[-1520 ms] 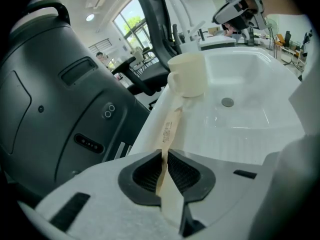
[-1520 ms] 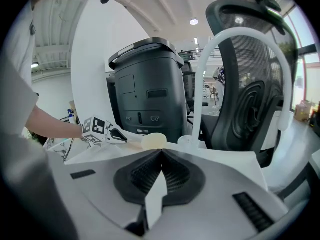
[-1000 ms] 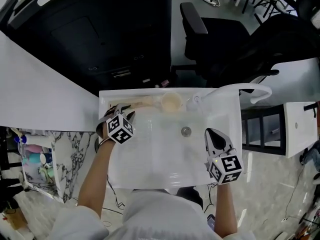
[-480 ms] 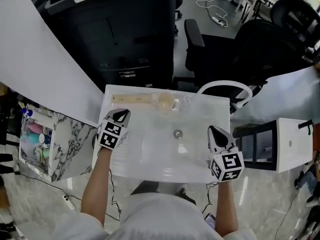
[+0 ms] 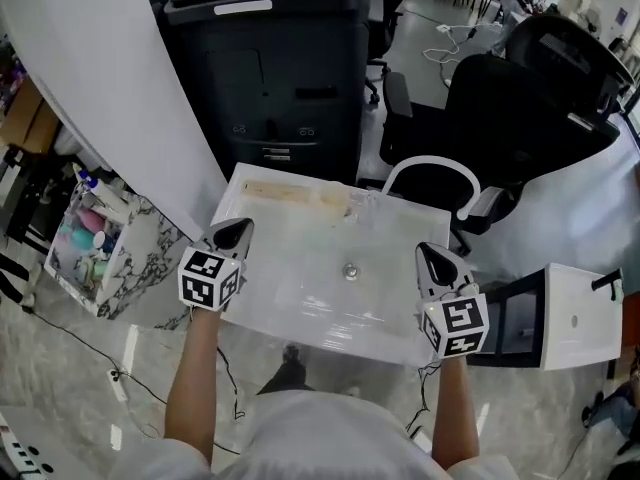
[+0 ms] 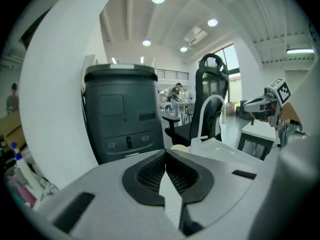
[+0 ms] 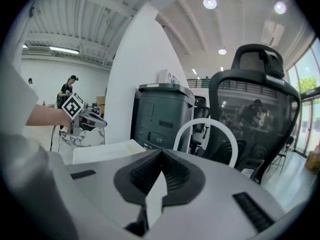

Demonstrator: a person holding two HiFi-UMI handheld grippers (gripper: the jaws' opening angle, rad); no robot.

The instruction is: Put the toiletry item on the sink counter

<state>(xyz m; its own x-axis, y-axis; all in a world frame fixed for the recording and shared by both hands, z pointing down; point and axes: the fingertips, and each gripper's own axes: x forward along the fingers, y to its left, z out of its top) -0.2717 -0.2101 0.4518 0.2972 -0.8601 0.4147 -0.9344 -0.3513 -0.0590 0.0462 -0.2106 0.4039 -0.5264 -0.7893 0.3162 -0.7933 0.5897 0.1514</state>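
A white sink [image 5: 300,308] with a drain [image 5: 351,270] lies below me in the head view. A long beige item [image 5: 283,192] and a round cream item [image 5: 334,203] lie on its back ledge, next to the arched white faucet [image 5: 430,171]. My left gripper [image 5: 240,227] hovers at the sink's left rim, short of the beige item, jaws shut and empty. Over the right rim, my right gripper [image 5: 426,253] is shut and empty too. The left gripper view shows its jaws [image 6: 165,152] pressed together. So does the right gripper view [image 7: 160,152].
A black cabinet [image 5: 270,68] stands behind the sink, with a black office chair [image 5: 520,98] to its right. A slanted white panel [image 5: 110,98] is at the left. Under it, a basket of bottles [image 5: 90,230] sits beside a marble surface [image 5: 150,268]. A white side table [image 5: 575,318] is at the right.
My left gripper has drawn back from the beige item on the back ledge to the sink's left rim. The head view has lifted, showing more of the room. The right gripper barely moved.
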